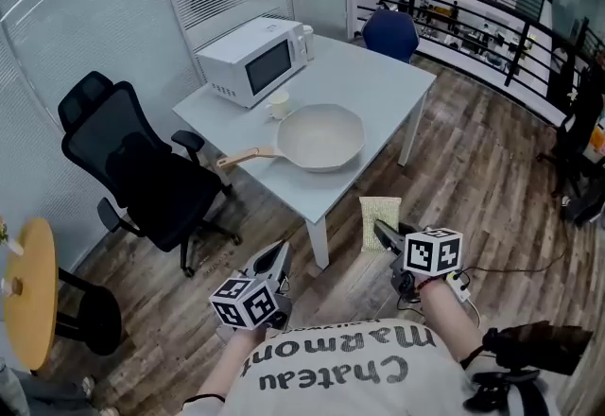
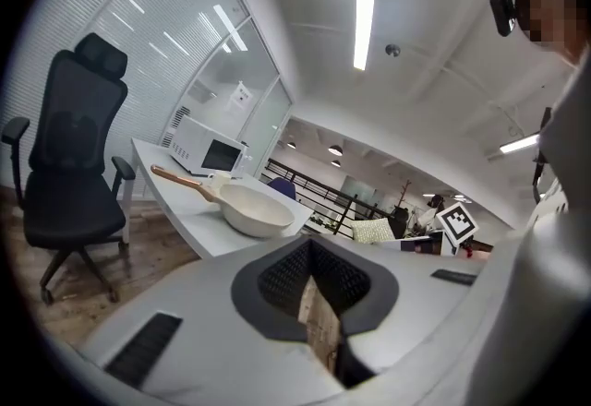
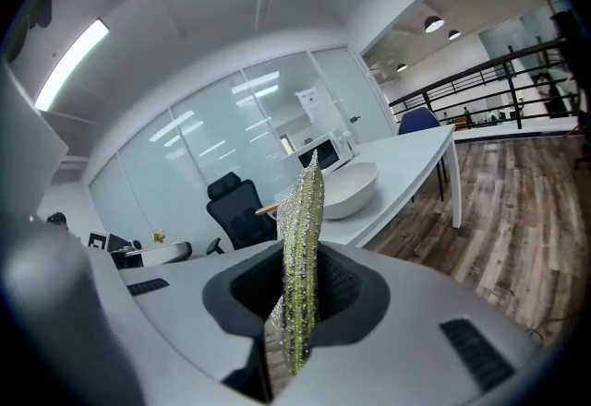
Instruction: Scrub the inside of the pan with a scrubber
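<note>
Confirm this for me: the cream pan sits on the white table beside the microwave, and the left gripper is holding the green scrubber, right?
Wrong gripper. The right gripper view shows the green scrubber clamped in the right gripper; the left gripper is shut on nothing. The cream pan does sit on the white table beside the microwave.

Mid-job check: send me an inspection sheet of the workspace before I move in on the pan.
Surface: white table, pan near its front edge.
Job's things: pan looks empty; scrubber off the table, in the right claw.
Clutter: microwave and cup behind the pan.
Grippers: left claw shut, empty; right claw shut on scrubber.
Cables: thin cable on the floor, right side.
Surroundings: black office chair left of table; blue chair beyond it.
</note>
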Demonstrator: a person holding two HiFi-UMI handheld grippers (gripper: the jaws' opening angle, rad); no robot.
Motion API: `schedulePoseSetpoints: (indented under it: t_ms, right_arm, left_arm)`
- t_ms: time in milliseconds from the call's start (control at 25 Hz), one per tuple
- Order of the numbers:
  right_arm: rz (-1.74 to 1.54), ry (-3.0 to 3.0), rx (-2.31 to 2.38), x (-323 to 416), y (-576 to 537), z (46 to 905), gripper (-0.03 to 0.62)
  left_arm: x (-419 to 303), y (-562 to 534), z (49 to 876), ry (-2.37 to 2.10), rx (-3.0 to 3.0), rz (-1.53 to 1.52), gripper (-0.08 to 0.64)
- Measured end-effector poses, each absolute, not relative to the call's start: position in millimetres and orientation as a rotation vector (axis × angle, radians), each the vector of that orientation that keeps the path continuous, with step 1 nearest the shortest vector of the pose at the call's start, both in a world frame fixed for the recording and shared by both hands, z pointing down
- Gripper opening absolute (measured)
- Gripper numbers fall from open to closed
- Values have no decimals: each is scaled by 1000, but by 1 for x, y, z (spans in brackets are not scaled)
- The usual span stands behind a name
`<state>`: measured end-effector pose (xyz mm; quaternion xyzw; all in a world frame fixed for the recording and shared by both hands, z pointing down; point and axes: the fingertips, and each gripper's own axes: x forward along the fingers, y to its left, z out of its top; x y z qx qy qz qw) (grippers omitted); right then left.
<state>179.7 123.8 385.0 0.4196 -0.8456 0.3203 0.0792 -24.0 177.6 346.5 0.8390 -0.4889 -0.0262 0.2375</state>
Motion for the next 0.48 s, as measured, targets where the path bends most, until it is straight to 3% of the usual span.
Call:
schedulePoseSetpoints:
  t_ms: [480]
  right_arm:
    - [931, -2478, 1261, 167, 87, 392, 55]
  left_arm:
    - [-49, 150, 364, -1353, 2202, -111, 3]
